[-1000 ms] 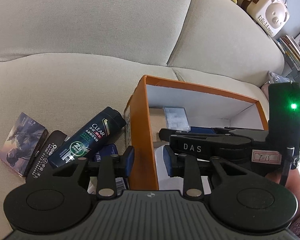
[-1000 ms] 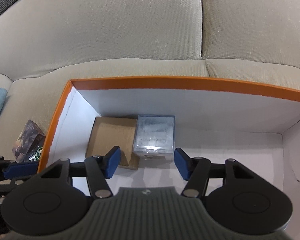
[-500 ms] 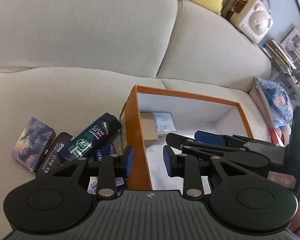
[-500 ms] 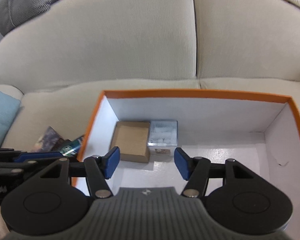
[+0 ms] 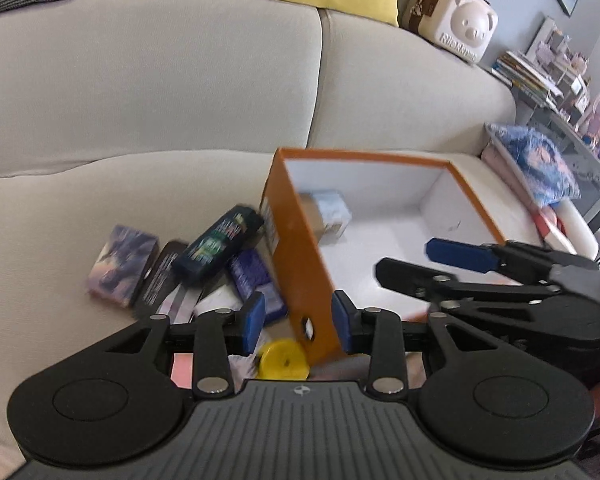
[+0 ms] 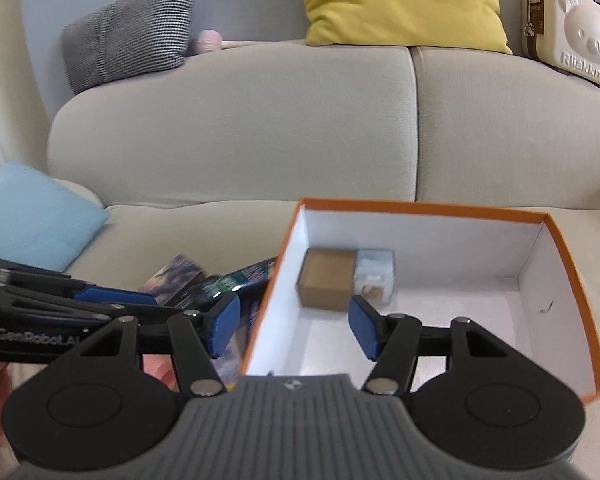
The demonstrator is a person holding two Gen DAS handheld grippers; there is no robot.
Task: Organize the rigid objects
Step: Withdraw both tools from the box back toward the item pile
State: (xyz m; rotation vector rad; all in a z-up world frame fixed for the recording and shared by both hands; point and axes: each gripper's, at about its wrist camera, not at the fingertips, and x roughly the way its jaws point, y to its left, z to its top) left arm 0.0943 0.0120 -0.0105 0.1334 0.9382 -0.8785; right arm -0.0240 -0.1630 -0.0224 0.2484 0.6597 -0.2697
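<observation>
An orange box [image 5: 296, 248] with a white inside [image 6: 420, 206] sits on the sofa seat. In its far left corner lie a brown carton [image 6: 328, 280] and a pale clear case [image 6: 374, 276]. Left of it lie a dark shampoo bottle [image 5: 216, 250], a picture-printed pack [image 5: 122, 264], a black flat pack [image 5: 162, 276], a blue pack [image 5: 252, 280] and a yellow round lid [image 5: 284, 364]. My left gripper [image 5: 299, 325] hovers over the box's near left corner, its jaws opening and pressing on nothing. My right gripper [image 6: 293, 328] stands open and empty above the box's near left part.
The sofa back rises behind, with a yellow cushion [image 6: 404, 0], a checked cushion [image 6: 128, 28] and a bear-faced case [image 6: 572, 28] on top. A light blue cushion [image 6: 32, 216] lies at the far left. Books [image 5: 528, 76] and a blue patterned bag [image 5: 540, 164] crowd the right side.
Both grippers have drawn back and risen, so the box looks smaller and more of the sofa shows. The left jaws have widened a little. The right jaws kept their width.
</observation>
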